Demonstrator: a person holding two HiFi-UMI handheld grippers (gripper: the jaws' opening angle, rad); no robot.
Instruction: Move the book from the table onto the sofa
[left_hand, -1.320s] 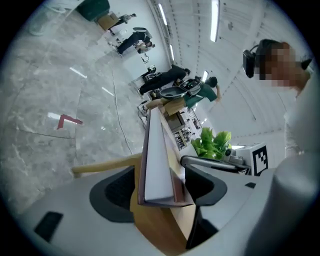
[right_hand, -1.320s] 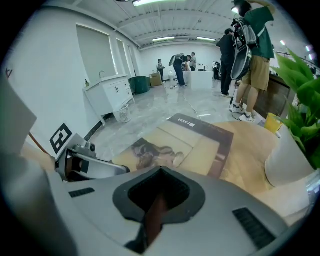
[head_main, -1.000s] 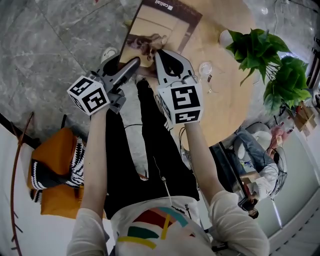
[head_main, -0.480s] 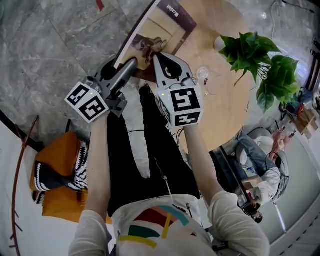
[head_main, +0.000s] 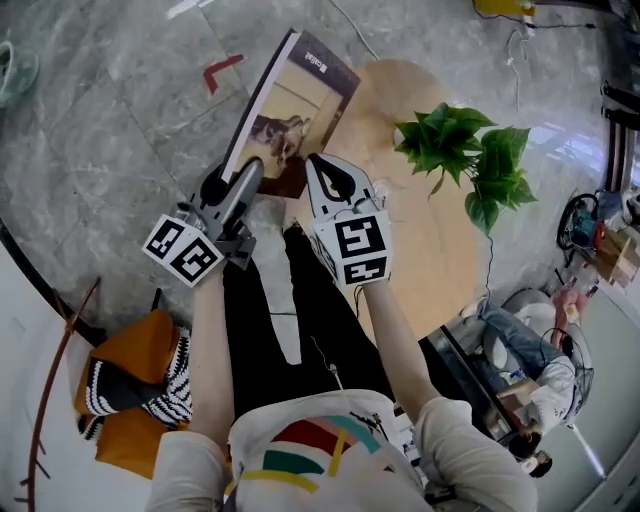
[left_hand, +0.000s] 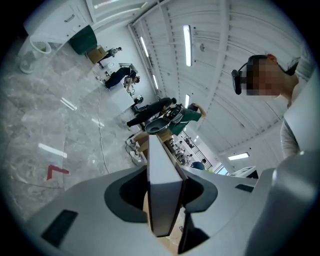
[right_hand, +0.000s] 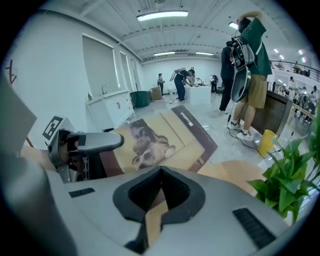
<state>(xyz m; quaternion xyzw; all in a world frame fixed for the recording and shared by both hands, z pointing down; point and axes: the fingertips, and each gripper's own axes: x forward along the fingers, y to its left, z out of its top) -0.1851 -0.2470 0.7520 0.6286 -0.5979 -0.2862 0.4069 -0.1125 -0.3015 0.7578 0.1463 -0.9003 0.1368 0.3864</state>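
Observation:
The book (head_main: 290, 105), tan cover with a dark border and a picture on it, hangs tilted above the edge of the round wooden table (head_main: 420, 230). My left gripper (head_main: 256, 168) is shut on its near left corner; in the left gripper view the book's edge (left_hand: 162, 190) sits clamped between the jaws of the left gripper (left_hand: 165, 202). My right gripper (head_main: 316, 166) is shut on the book's near edge. In the right gripper view the cover (right_hand: 160, 142) spreads ahead of that gripper (right_hand: 152, 212), with the left gripper (right_hand: 95, 142) beside it.
A leafy potted plant (head_main: 460, 150) stands on the table to the right of the book. An orange seat with a striped cushion (head_main: 135, 385) lies at lower left on the marble floor (head_main: 110, 130). People stand and sit at the right (head_main: 530, 350).
Both grippers have risen with the book between them. The book has come up off the table and now hangs mostly over the floor, further from the plant.

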